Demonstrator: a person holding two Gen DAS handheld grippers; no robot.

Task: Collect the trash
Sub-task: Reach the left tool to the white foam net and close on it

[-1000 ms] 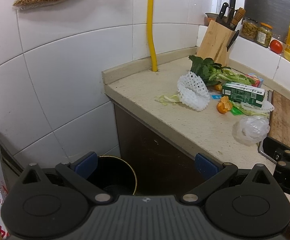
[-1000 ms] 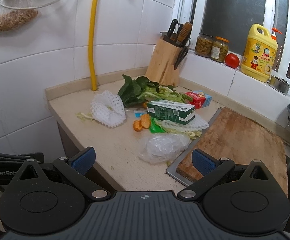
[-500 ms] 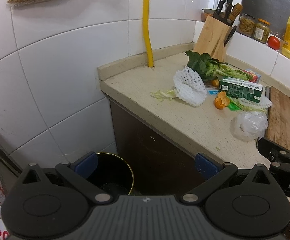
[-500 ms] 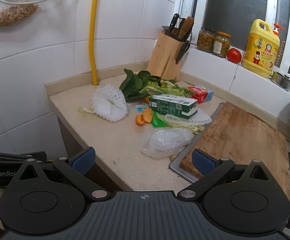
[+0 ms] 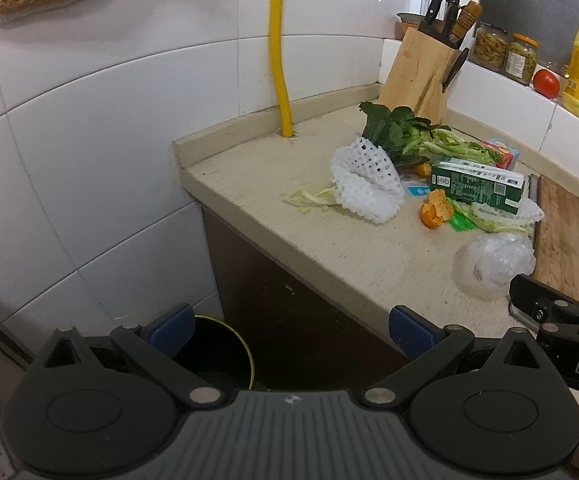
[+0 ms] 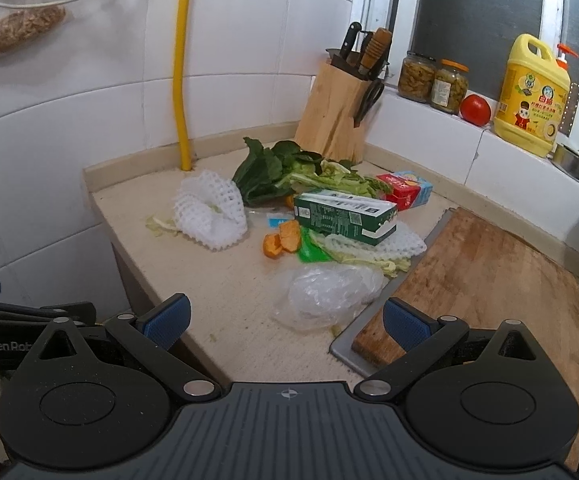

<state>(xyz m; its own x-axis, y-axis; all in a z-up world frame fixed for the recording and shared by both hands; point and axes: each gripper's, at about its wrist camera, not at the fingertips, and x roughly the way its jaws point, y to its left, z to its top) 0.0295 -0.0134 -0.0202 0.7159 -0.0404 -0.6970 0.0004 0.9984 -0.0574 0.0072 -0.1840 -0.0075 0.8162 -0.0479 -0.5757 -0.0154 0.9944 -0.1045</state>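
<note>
Both tongs [image 5: 289, 330] [image 6: 285, 318] agape, empty, short of counter edge [image 6: 161, 280].

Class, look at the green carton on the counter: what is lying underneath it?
The green carton rests on white foam netting and pale cabbage leaves, which stick out beneath its near side. Anything further under it is covered.

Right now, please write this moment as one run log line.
phase: approach | left gripper: open, empty | right gripper: open, empty | nearest: plastic bag | bin: below counter
</note>
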